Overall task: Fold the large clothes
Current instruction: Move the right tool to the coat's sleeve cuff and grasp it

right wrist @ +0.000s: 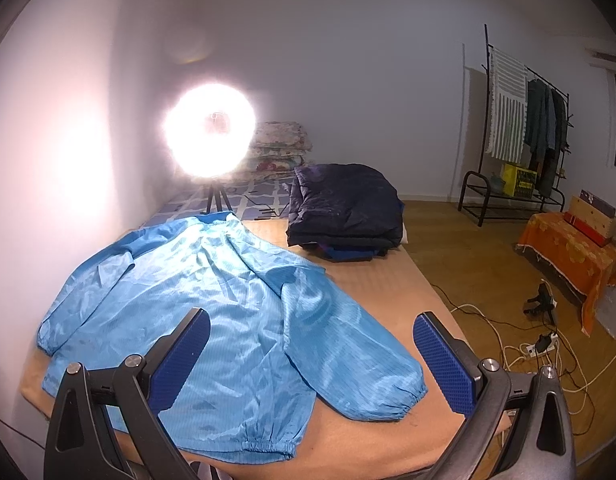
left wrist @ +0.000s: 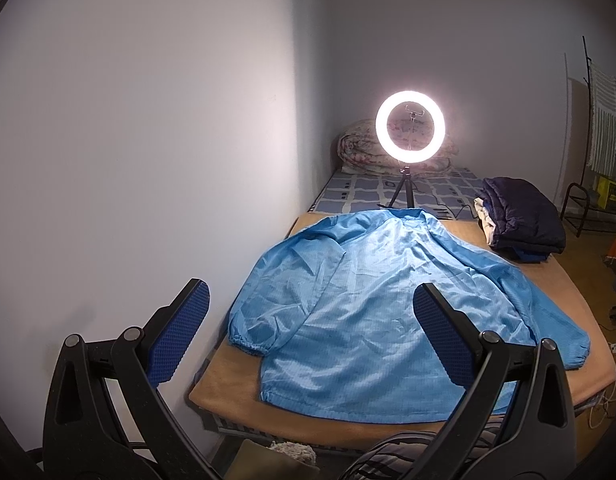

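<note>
The left tool [left wrist: 309,332] is spread wide, its blue ribbed pads [left wrist: 179,332] holding nothing and hanging above the near end of the bed [left wrist: 228,392], touching no cloth. The right tool [right wrist: 311,360] is just as wide and empty, poised over the near right corner. Between and beyond them the light blue jacket [left wrist: 355,300] lies spread flat on the tan cover, collar at the far end, both sleeves angled out with gathered cuffs near the hem. A folded dark garment pile [right wrist: 343,208] sits at the far right of the bed, well apart from the jacket. The ring light [left wrist: 409,127] on its tripod stands behind the collar; in the right view its glare washes out the ring and the nearby wall. Each tool's base is cut off by the frame's lower edge.
</note>
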Demonstrator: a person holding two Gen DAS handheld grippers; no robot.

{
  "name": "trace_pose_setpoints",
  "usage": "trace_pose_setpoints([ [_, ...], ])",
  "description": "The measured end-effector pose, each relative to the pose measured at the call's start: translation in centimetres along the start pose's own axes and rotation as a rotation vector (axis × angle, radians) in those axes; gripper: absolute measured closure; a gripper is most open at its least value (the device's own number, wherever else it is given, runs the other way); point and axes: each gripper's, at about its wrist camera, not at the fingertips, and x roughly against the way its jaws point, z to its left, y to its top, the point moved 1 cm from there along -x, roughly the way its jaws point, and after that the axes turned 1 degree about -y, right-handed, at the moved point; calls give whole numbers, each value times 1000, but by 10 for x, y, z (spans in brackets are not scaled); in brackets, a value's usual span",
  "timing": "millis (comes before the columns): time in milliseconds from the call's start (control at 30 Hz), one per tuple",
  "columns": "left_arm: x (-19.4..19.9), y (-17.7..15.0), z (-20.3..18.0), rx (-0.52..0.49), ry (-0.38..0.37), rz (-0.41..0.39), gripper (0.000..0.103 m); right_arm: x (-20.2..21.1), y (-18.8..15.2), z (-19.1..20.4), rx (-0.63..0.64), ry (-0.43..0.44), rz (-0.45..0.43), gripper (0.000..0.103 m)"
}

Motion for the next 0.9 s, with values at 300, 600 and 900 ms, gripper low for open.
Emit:
trace_pose_setpoints([
  [300,-7,-25,24,-35,81,-28,0,-18,14,28,61,52,-24,0],
  [600,-15,-71,66,-20,172,-4,0,-38,52,80,167,294,-124,0],
  [900,-18,-116,95,54,146,71,11,-90,85,187,337,543,29,5],
])
